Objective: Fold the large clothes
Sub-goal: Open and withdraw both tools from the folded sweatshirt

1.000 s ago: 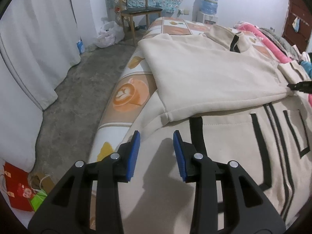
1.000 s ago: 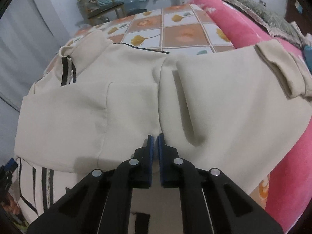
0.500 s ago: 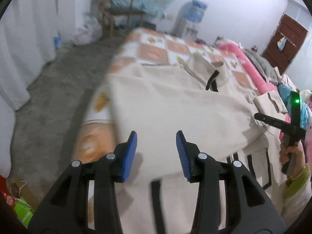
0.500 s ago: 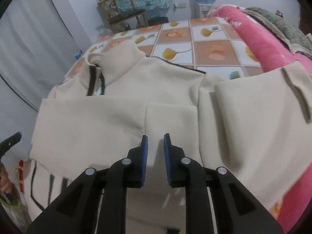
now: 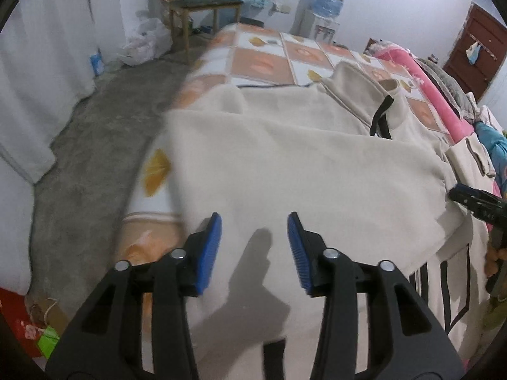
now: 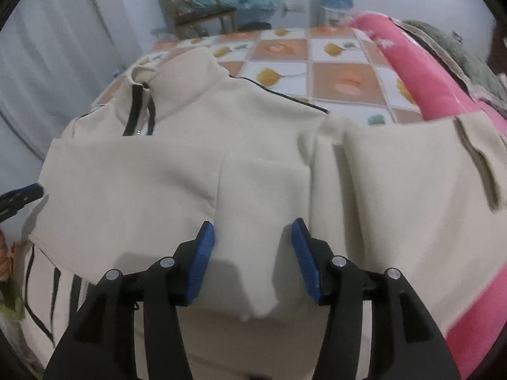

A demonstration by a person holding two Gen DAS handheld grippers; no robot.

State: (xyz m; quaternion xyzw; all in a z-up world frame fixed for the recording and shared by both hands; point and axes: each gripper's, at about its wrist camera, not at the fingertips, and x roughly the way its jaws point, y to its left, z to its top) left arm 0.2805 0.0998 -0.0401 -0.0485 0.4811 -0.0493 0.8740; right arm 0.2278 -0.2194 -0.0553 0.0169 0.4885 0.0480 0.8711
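Note:
A large cream jacket (image 5: 285,164) with black trim and a zip lies spread on the bed, its sleeves folded across the chest. My left gripper (image 5: 255,247) hovers over the folded left sleeve with its jaws opening and nothing between the blue pads. In the right wrist view the same jacket (image 6: 142,183) shows its collar (image 6: 177,82) at the far side. My right gripper (image 6: 253,253) is over a folded flap of cream cloth (image 6: 256,209); its jaws are opening, and the pads stand apart from the cloth. The right gripper's tip (image 5: 475,202) shows at the left view's right edge.
The bed carries a patterned orange and white sheet (image 5: 263,60). A pink blanket (image 6: 421,72) runs along the right side. A wooden chair (image 5: 202,9), a water dispenser (image 5: 323,6) and plastic bags stand at the far wall. Bare grey floor (image 5: 88,145) lies left of the bed.
My right gripper went from shut to open over the cloth flap. My left gripper widened and moved from the jacket's hem area up over the folded sleeve.

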